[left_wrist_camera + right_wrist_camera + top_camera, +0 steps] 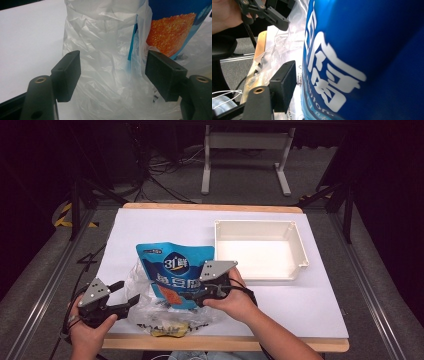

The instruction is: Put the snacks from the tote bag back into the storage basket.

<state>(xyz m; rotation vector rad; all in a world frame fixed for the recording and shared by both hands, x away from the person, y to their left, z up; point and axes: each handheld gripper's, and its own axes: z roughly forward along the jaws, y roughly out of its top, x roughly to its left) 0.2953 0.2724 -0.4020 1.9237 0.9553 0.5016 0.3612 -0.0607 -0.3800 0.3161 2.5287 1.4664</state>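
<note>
High view: blue pouch (175, 272) is sitting half out of a clear plastic bag (145, 305) at the near edge of the tabletop (150, 225), left of a white bin (260, 249). Something yellow (170, 329) is lying under the bag at the table's front edge.

Right gripper (192, 300) is coming in at the pouch's lower right side, and the right hand (235, 300) is resting just beside the pouch. Right gripper view: pouch (367, 50) is filling the space between the jaws, one pad (284, 85) is standing just off the printed face, other jaw is hidden behind the pouch. Can't tell if it's pinching.

Left gripper (129, 295) is sitting at the bag's left edge. Left gripper view: jaws are spread wide, crumpled bag film (107, 62) is lying between them, not pinched; pouch (172, 30) is showing beyond the right-hand jaw.
</note>
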